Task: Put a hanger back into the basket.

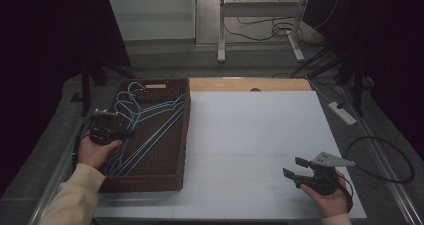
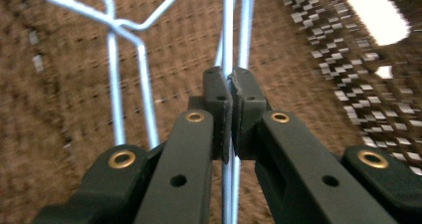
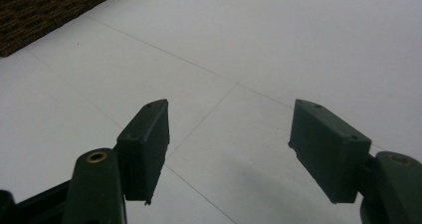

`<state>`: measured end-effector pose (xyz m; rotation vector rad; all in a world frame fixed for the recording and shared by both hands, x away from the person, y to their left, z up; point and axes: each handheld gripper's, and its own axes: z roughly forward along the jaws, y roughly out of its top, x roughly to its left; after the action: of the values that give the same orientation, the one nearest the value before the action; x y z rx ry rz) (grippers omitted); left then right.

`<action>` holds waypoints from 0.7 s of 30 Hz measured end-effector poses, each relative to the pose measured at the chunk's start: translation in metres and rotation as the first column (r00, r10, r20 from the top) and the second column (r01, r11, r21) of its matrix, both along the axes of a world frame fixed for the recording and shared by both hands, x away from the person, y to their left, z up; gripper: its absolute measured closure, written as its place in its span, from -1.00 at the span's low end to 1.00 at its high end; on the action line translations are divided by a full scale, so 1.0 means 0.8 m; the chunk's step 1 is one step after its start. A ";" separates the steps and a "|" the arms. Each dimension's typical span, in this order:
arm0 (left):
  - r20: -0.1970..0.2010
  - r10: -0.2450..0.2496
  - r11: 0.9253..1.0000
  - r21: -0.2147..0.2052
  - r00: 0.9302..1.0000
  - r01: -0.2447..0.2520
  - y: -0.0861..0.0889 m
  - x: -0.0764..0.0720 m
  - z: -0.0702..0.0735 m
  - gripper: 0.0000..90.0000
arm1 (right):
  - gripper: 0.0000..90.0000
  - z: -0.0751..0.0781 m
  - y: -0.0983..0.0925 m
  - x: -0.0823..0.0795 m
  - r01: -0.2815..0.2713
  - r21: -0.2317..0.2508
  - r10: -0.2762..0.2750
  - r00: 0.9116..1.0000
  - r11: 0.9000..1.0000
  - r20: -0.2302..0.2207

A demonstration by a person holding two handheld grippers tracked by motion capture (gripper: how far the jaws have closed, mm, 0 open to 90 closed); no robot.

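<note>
High view: at the table's (image 1: 250, 135) left edge sits a brown woven basket (image 1: 172, 177) holding several blue wire hangers (image 1: 150, 125). The left gripper (image 1: 127, 133) reaches into the basket's left side; in the left gripper view its jaws are pressed together on a hanger's thin wire (image 2: 228, 40). Near the table's front right corner, the right gripper (image 1: 295, 167) rests with its jaws spread apart, nothing between them.
</note>
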<state>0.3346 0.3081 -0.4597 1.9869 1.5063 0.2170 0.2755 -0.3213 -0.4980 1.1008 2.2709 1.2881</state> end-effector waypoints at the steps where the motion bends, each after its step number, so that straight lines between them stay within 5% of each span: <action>1: -0.008 0.006 1.000 0.020 1.000 -0.006 -0.001 0.002 -0.001 0.92 | -0.27 0.000 0.000 0.000 0.000 -0.001 0.000 1.000 1.000 -0.001; 5: 0.001 0.016 0.996 0.084 1.000 -0.016 -0.006 0.005 -0.003 0.76 | -0.27 0.000 0.000 0.000 -0.001 -0.001 0.001 1.000 1.000 -0.002; 6: 0.042 0.028 0.991 0.128 0.999 -0.033 -0.008 0.004 -0.001 0.62 | -0.27 0.000 0.000 0.000 0.000 0.000 0.000 1.000 1.000 -0.002; 9: 0.090 0.020 0.989 0.141 0.996 -0.033 -0.011 0.001 0.006 0.11 | -0.27 0.000 -0.001 0.000 0.001 0.001 -0.001 1.000 1.000 -0.002; 10: 0.141 0.008 0.991 0.129 0.990 -0.026 -0.013 -0.006 0.015 -0.03 | -0.27 0.000 -0.001 -0.001 0.001 0.003 -0.001 1.000 1.000 0.000; 12: 0.165 -0.007 0.994 0.111 0.986 -0.012 -0.016 -0.011 0.021 -0.10 | -0.27 0.000 -0.001 -0.001 0.002 0.003 -0.002 1.000 1.000 0.001; 16: 0.284 -0.063 0.998 0.037 0.957 0.055 -0.027 -0.042 0.048 -0.22 | -0.28 0.001 -0.002 0.000 0.002 0.003 -0.002 1.000 1.000 0.003; 17: 0.325 -0.079 0.997 0.004 0.942 0.082 -0.033 -0.057 0.057 -0.23 | -0.28 0.001 -0.002 0.001 0.001 0.004 -0.001 1.000 1.000 0.002; 18: 0.343 -0.088 0.995 -0.012 0.935 0.098 -0.036 -0.066 0.061 -0.23 | -0.29 0.001 -0.002 0.001 0.000 0.003 0.000 1.000 1.000 0.001; 19: 0.343 -0.088 0.995 -0.012 0.935 0.098 -0.036 -0.066 0.061 -0.24 | -0.30 0.001 -0.002 0.001 -0.002 0.003 0.002 1.000 1.000 0.000; 21: 0.377 -0.107 0.992 -0.021 0.920 0.124 -0.045 -0.084 0.066 -0.25 | -0.30 0.001 -0.001 0.001 -0.005 0.001 0.005 1.000 1.000 -0.002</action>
<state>0.2673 0.2720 -0.4072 1.8624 1.1357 0.4803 0.2762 -0.3223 -0.4975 1.0986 2.2760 1.2904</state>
